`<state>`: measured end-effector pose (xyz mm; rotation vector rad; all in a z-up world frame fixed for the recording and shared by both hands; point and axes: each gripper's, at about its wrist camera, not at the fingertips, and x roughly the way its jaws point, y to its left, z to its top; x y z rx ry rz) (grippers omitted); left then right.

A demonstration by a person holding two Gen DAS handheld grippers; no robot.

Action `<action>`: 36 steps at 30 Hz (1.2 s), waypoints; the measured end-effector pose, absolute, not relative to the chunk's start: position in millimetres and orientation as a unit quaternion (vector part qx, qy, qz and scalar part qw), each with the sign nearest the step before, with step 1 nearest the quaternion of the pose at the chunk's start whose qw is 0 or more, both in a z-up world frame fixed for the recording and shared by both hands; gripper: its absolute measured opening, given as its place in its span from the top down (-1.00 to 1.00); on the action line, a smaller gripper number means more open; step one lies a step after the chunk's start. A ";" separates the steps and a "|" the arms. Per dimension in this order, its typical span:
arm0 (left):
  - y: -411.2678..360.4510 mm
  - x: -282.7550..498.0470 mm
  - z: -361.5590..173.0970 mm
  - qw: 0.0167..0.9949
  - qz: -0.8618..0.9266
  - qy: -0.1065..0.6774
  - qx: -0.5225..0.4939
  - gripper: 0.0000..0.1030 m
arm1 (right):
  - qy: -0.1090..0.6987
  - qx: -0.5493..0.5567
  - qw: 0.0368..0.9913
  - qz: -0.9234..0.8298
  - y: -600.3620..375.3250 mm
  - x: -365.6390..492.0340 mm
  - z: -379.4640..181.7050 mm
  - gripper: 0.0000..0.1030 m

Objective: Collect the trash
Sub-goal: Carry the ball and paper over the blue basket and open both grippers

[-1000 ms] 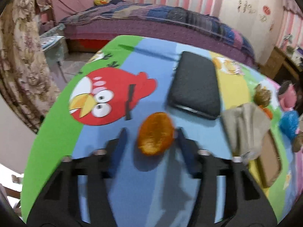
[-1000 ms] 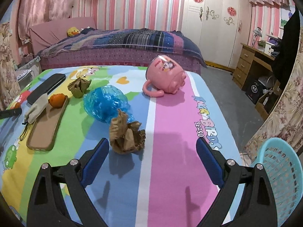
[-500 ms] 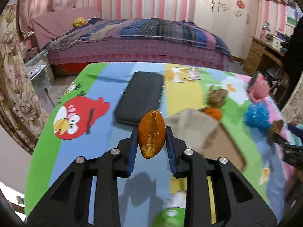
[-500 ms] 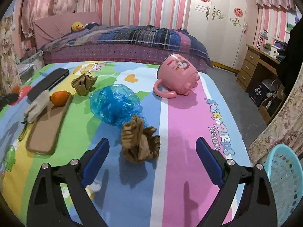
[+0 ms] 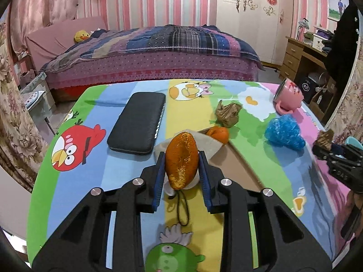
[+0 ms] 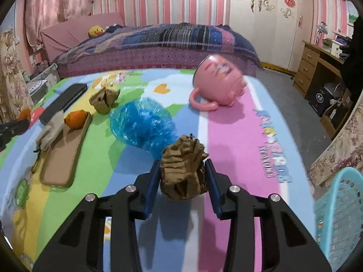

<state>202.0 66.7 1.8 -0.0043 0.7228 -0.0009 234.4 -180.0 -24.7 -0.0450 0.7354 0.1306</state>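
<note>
My left gripper [image 5: 182, 155] is shut on a piece of orange peel [image 5: 181, 161] and holds it above the cartoon-print tablecloth [image 5: 86, 176]. My right gripper [image 6: 182, 163] has its jaws closing, and their blue pads press on a crumpled brown paper wad [image 6: 182, 172] just off the cloth. Loose on the table lie a crumpled blue plastic bag [image 6: 141, 124], a second brown paper wad [image 6: 104, 99] and an orange [image 6: 76, 119]. In the left wrist view the right gripper [image 5: 326, 149] shows at the right edge with its wad.
A pink mug [image 6: 217, 86] lies on its side at the far right of the table. A black case [image 5: 138, 122], a beige pouch [image 6: 51, 131] and a brown phone case [image 6: 61, 156] lie on the left. A turquoise basket [image 6: 338, 215] stands beyond the table's right edge.
My left gripper closed on the orange peel, lifted it and swung right. My right gripper went from wide open around the brown paper wad to shut on it.
</note>
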 end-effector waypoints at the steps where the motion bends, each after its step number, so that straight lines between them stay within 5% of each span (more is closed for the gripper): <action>1: 63.3 201.4 3.0 0.936 -0.001 0.352 -0.001 0.47 | 0.355 -0.023 0.932 0.062 -183.6 230.1 -20.6 0.23; 18: -82.4 163.6 49.8 0.958 -0.091 0.273 0.023 0.47 | 0.239 -0.011 0.968 -0.068 -304.9 104.5 70.4 0.23; 36: -303.0 143.2 12.8 0.919 -0.246 0.295 0.094 0.47 | 0.284 0.040 0.937 -0.200 -446.1 74.5 31.7 0.23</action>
